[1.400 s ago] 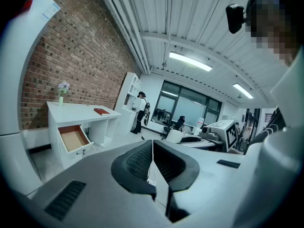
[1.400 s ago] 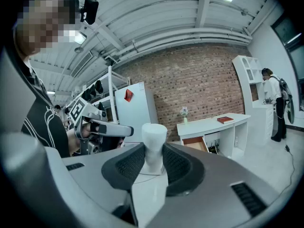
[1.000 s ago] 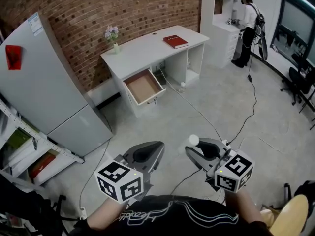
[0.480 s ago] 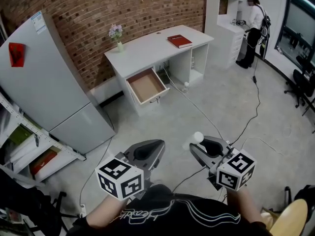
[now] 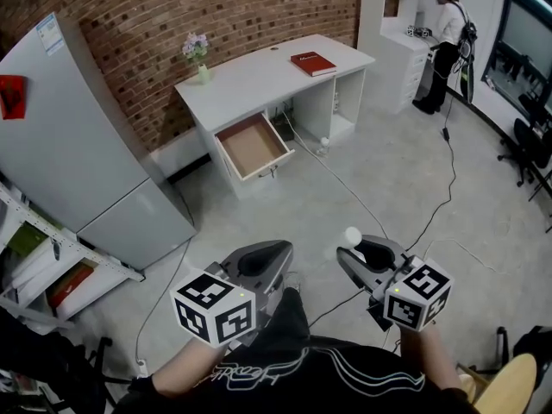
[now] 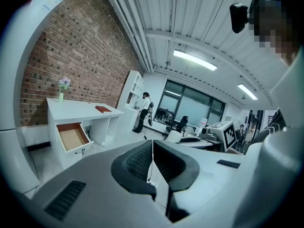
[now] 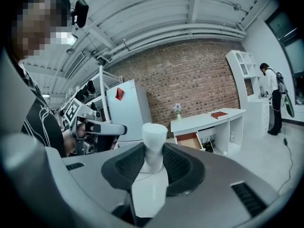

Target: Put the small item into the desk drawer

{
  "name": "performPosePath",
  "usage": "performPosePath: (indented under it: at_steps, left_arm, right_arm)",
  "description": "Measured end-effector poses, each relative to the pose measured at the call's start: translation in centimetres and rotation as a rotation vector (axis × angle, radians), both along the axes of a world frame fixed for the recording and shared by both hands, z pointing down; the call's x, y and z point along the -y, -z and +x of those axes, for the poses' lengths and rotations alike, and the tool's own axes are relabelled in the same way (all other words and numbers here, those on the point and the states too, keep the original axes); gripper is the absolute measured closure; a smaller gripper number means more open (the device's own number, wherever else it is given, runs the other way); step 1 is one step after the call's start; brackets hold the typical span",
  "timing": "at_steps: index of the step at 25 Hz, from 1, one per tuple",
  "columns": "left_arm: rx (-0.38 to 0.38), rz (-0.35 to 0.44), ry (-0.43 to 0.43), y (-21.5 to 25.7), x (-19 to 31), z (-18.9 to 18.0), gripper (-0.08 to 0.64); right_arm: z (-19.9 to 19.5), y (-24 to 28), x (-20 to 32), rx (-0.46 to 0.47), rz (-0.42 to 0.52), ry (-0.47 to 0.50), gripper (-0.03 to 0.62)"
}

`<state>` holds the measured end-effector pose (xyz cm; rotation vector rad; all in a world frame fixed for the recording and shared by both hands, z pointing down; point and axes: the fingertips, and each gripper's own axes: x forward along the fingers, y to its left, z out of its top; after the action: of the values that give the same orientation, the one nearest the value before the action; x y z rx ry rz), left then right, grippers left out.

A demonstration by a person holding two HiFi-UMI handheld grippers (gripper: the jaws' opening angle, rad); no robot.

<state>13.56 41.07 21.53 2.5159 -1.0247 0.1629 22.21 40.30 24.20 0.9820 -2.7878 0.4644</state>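
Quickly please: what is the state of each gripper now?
Left gripper: closed, holding nothing.
Right gripper: closed on the small white item.

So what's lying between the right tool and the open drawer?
Head view: only bare floor, with a thin cable running along it. The right tool holds the white item; the drawer stands open.

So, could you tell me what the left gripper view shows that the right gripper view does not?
Only the left gripper view looks along the left gripper, its jaws together with nothing between, and shows a black chair. Only the right gripper view looks along the right gripper, closed on the small white item. Both show the white desk, its open drawer, the red book and a person beyond.
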Motion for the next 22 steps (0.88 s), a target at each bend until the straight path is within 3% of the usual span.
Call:
performPosePath:
  at_steps: [9, 22]
  left_arm:
    - [0.001, -0.074, 0.031, -3.2, 11.9, -1.9, 0.535]
    - [-0.008, -0.186, 0.101, -7.8, 40.9, -8.0, 0.535]
  right_arm:
    - [-1.3, -2.3, 11.9, 0.002, -0.057, 0.015, 0.463]
    - [-8.0, -6.9, 40.5, -0.034, -0.171, 0.106, 0.462]
